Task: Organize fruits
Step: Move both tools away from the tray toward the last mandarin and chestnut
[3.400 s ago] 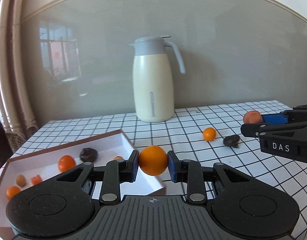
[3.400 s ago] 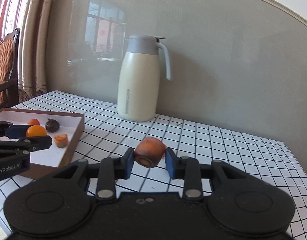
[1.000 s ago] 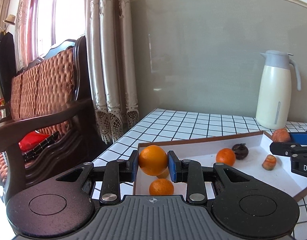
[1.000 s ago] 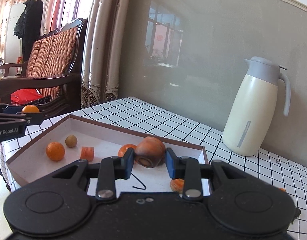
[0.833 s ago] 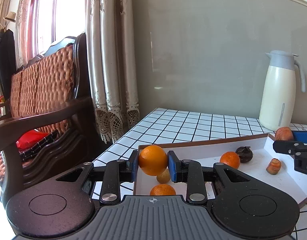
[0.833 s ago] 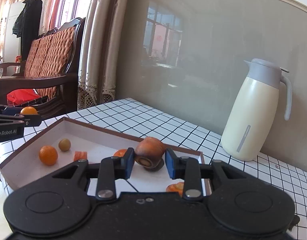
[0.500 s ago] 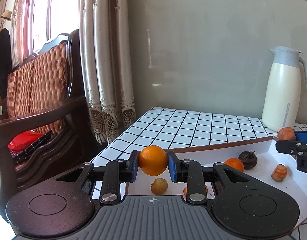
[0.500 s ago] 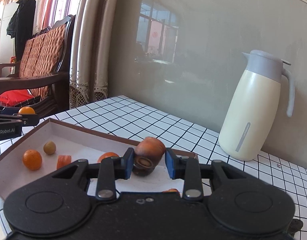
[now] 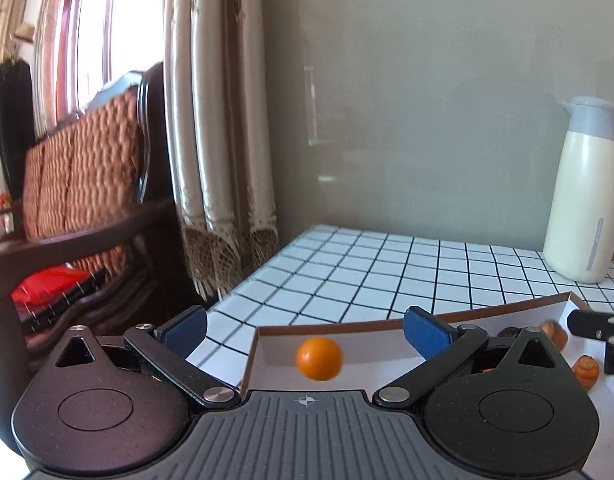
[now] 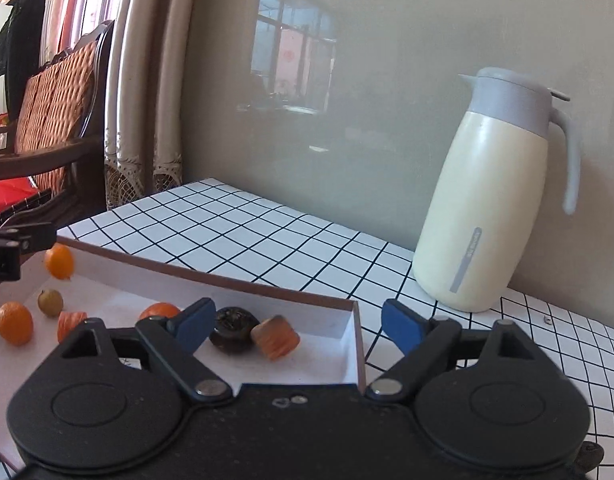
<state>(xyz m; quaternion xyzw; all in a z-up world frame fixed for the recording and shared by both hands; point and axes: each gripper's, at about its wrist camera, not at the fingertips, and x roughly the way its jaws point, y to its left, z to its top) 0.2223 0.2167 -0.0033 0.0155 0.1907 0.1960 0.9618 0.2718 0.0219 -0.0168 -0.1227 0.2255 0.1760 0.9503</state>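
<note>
My left gripper [image 9: 307, 331] has its jaws opening wide, and a round orange [image 9: 319, 358] drops free between them above the white box [image 9: 327, 325]. The right wrist view shows that same orange [image 10: 59, 261] in mid-air under the left gripper [image 10: 11, 246]. My right gripper [image 10: 297, 326] also has its jaws opening. A brownish-orange fruit [image 10: 275, 337], touched by neither pad, tumbles in the box's right end beside a dark fruit [image 10: 231, 330].
Inside the brown-rimmed box [image 10: 211, 276] lie two oranges [image 10: 14, 322] [image 10: 159, 310], a small tan fruit [image 10: 50, 302] and a red-orange piece [image 10: 71, 323]. A cream thermos [image 10: 491, 200] stands on the checked tablecloth by the wall. A wooden chair [image 9: 79, 200] sits past the table's left edge.
Both grippers have gone from shut to wide open. The orange has left the left gripper and is falling; the brownish fruit has left the right gripper and dropped into the box.
</note>
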